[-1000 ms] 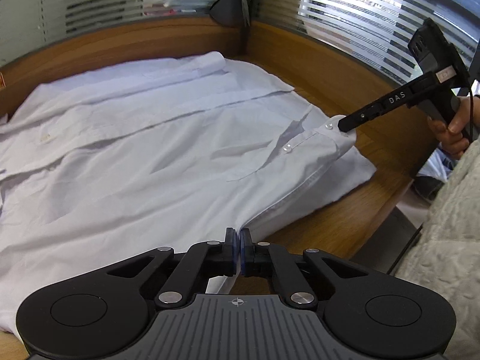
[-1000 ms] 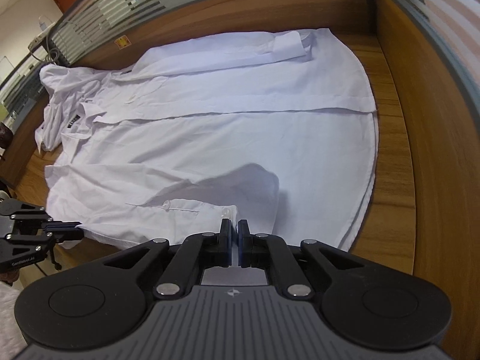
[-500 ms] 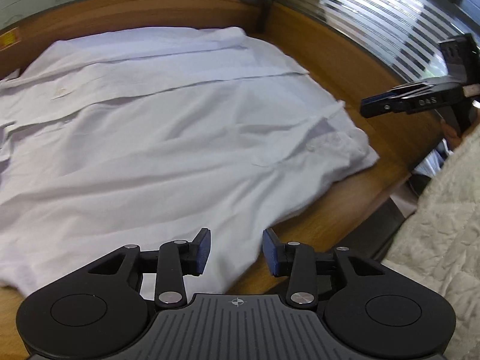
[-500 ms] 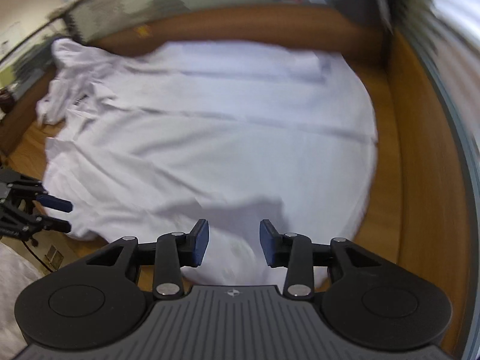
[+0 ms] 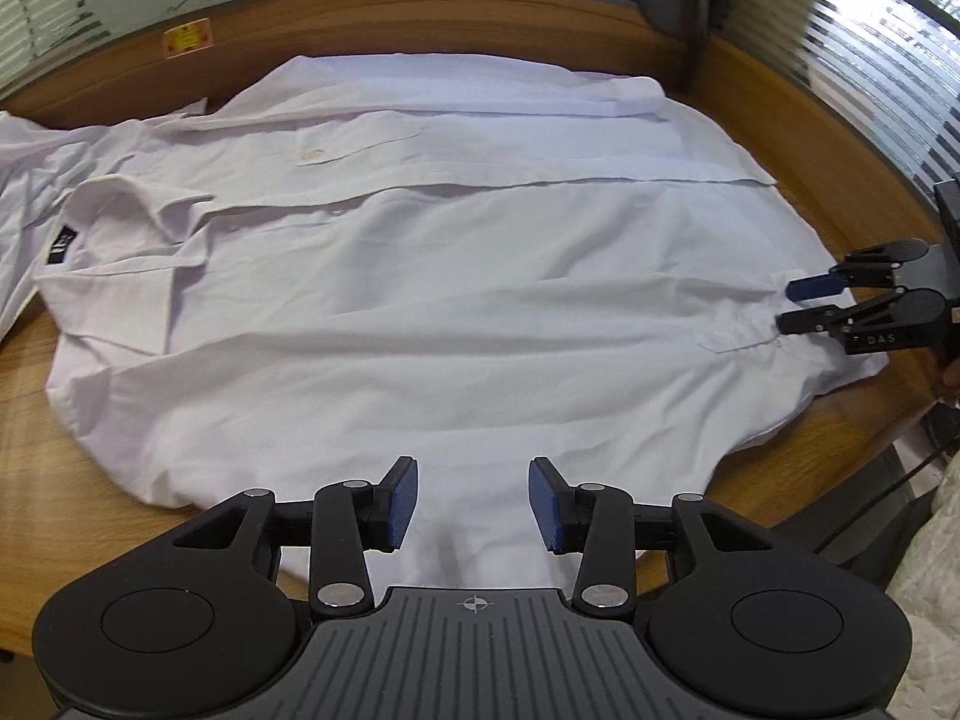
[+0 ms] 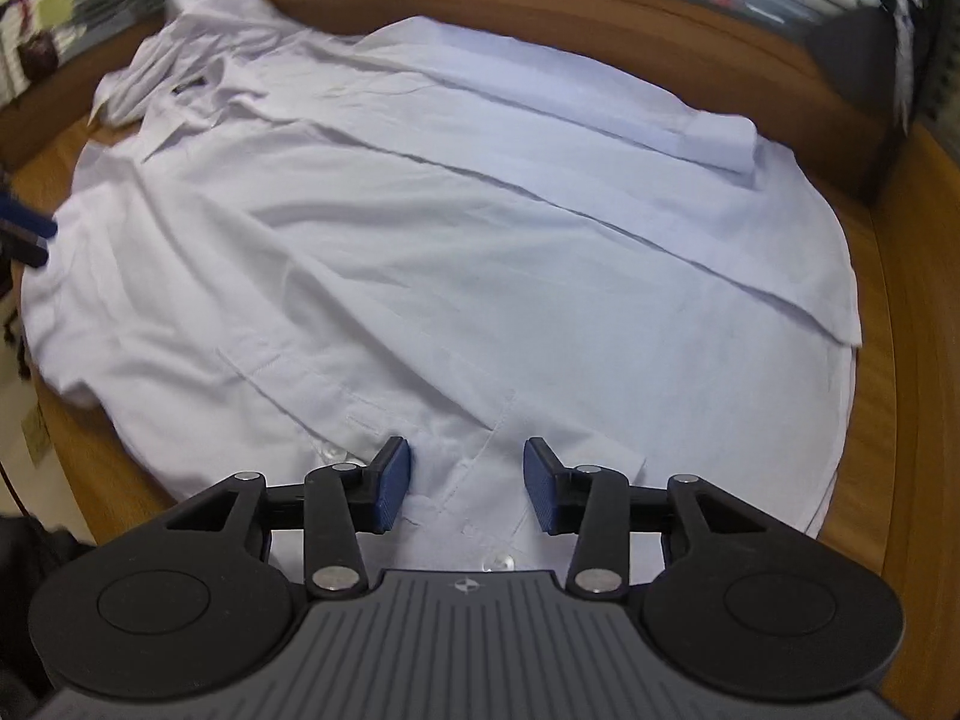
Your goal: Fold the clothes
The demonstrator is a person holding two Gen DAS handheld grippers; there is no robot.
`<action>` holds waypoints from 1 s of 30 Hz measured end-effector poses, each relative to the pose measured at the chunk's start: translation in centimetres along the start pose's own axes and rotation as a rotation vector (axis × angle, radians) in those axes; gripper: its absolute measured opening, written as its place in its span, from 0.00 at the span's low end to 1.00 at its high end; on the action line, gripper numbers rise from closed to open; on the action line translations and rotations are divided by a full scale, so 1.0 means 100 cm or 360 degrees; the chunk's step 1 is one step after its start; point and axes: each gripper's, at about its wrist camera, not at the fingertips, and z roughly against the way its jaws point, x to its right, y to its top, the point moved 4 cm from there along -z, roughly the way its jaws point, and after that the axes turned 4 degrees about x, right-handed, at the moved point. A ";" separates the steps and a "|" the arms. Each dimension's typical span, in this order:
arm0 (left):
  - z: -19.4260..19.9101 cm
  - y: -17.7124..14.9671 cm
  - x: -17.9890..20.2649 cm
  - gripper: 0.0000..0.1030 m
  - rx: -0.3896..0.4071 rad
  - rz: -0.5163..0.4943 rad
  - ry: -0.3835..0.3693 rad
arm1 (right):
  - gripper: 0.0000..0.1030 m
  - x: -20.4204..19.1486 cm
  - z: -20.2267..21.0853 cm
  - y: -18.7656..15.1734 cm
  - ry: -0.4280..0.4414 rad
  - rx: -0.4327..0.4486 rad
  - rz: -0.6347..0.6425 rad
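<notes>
Left gripper (image 5: 471, 504): jaws spread, nothing between the blue pads, poised over the near edge of the white shirt (image 5: 420, 276). Right gripper (image 6: 467, 486): jaws likewise spread, straddling the buttoned cuff (image 6: 480, 480) of the sleeve folded across the shirt body, not clamped on it. The shirt lies spread front-up on the wooden table (image 5: 780, 84), collar (image 5: 144, 204) at the left in the left wrist view, somewhat wrinkled.
</notes>
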 end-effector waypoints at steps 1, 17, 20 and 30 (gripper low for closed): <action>0.002 0.000 -0.003 0.45 0.0003 0.0004 0.0013 | 0.45 0.000 0.004 0.002 0.0001 -0.0009 -0.0015; -0.005 0.020 0.003 0.46 0.0051 -0.0047 -0.0048 | 0.06 -0.007 0.036 -0.041 -0.0106 -0.0022 -0.0086; -0.016 0.038 0.030 0.46 0.0094 -0.0138 -0.0186 | 0.08 -0.011 0.046 -0.035 -0.0106 0.0021 -0.0116; -0.080 0.071 0.121 0.24 0.0000 -0.0592 -0.0656 | 0.11 -0.054 0.044 -0.035 0.0036 0.0212 -0.0188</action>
